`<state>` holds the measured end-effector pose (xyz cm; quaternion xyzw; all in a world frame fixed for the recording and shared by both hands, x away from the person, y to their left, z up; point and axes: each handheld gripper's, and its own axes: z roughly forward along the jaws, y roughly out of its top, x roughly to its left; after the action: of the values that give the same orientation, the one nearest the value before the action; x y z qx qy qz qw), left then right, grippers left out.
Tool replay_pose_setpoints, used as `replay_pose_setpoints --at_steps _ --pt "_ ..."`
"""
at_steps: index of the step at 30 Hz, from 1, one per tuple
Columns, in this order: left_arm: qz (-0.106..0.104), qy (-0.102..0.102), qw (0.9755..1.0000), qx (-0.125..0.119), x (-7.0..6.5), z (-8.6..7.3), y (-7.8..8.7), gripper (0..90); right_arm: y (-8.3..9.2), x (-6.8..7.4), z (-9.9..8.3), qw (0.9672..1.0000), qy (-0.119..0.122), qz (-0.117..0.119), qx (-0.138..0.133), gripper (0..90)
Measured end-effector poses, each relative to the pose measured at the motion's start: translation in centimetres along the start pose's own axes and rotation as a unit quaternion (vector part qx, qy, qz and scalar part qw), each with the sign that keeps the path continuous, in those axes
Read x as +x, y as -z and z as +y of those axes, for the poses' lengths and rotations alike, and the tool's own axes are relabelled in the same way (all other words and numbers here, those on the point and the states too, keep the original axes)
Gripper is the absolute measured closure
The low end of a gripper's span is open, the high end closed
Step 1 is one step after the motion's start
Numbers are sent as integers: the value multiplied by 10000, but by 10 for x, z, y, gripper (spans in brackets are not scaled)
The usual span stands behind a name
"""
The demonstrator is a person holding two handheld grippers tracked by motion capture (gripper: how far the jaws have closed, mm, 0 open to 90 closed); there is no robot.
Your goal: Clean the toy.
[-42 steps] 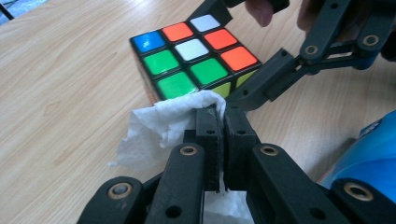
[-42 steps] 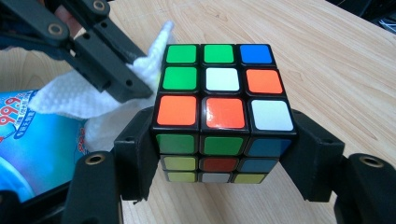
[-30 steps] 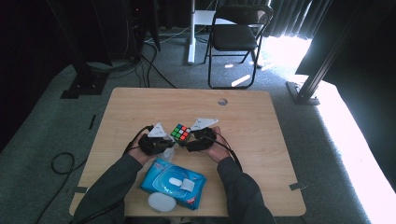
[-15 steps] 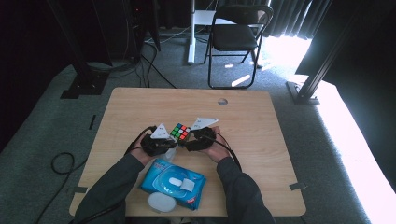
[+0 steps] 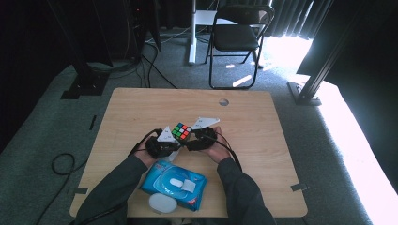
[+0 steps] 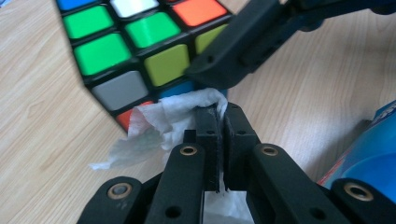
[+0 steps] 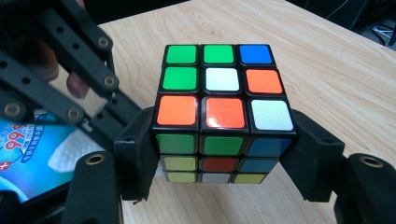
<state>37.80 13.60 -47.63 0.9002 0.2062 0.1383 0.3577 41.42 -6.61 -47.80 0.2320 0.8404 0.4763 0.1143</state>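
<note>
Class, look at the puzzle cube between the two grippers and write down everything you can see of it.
The puzzle cube is a three-by-three block of glossy plastic with a black frame and scrambled stickers: green, white, orange, blue, yellow, red. It sits upright over the wooden table, clamped at two opposite sides by the right gripper. The left gripper, shut on a crumpled white wipe, presses that wipe against a lower corner.

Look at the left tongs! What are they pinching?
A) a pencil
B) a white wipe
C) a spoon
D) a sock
B: in the left gripper view the left tongs are shut on a crumpled white wipe, pressed against the puzzle cube that the right tongs clamp by its sides.
</note>
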Motion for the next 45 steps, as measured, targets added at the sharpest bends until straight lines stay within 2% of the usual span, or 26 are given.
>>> replay_pose_setpoints --at_steps 4,8,10,15,20,26,29,35,38,45 --pt "-144 -133 9998 -17 -7 5 -4 869 1 -1 1 10000 -68 4 -66 344" --pt "-124 -243 9995 130 -10 6 -10 869 2 -1 2 9999 -96 17 -116 344" --pt "-121 -218 9996 152 -9 4 -11 868 3 -1 2 9999 -97 18 -130 344" --pt "55 -128 9995 273 -3 -2 -12 861 7 -3 2 9996 -171 87 -200 344" --pt "188 45 9996 206 6 -5 -9 860 9 -3 3 9996 -137 136 -217 344" --pt "311 132 9993 142 10 -9 -5 857 9 -3 3 9995 -163 158 -239 344" --pt "271 118 9995 117 8 -8 -6 857 9 -3 3 9992 -219 174 -272 344" --pt "107 -102 9998 99 -1 -2 -8 853 5 -1 6 9990 -251 213 -305 344" --pt "60 -143 9999 73 -3 -1 -8 853 5 -2 6 9989 -264 204 -317 344" --pt "295 117 9995 2 10 -8 1 854 6 -6 2 9992 -284 131 -248 344"
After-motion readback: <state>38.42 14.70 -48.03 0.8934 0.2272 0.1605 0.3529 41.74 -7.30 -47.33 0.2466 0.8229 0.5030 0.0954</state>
